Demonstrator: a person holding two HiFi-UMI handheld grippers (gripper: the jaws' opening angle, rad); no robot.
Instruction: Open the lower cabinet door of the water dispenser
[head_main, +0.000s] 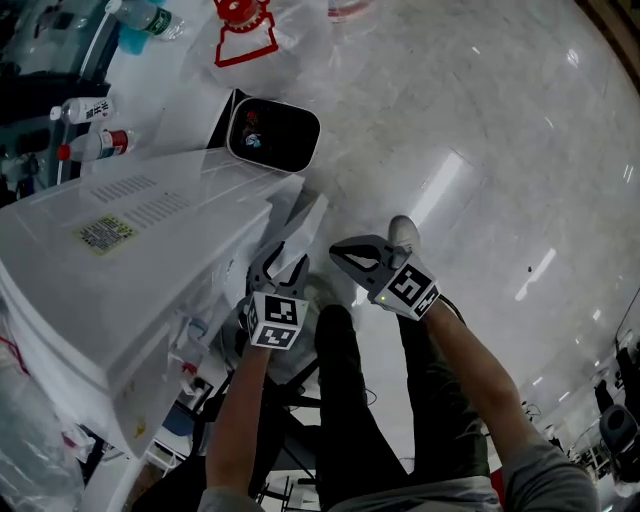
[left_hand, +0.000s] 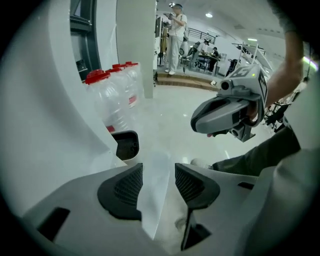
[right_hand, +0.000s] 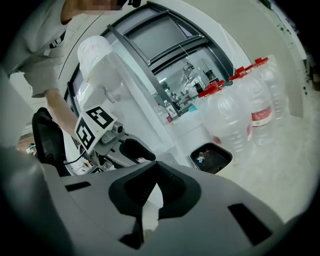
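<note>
The white water dispenser fills the left of the head view, seen from above. Its lower cabinet door stands ajar, its thin free edge pointing toward the floor. My left gripper points steeply down at that edge. In the left gripper view the door edge runs between the two pads with a gap on each side, so the left gripper is open. My right gripper hangs just right of the door, shut and empty; its tips meet in the right gripper view.
A dark-lined waste bin stands on the glossy floor beyond the dispenser. Large water bottles with red caps are grouped by it. Small bottles lie at the far left. The person's dark trouser legs and a shoe are below the grippers.
</note>
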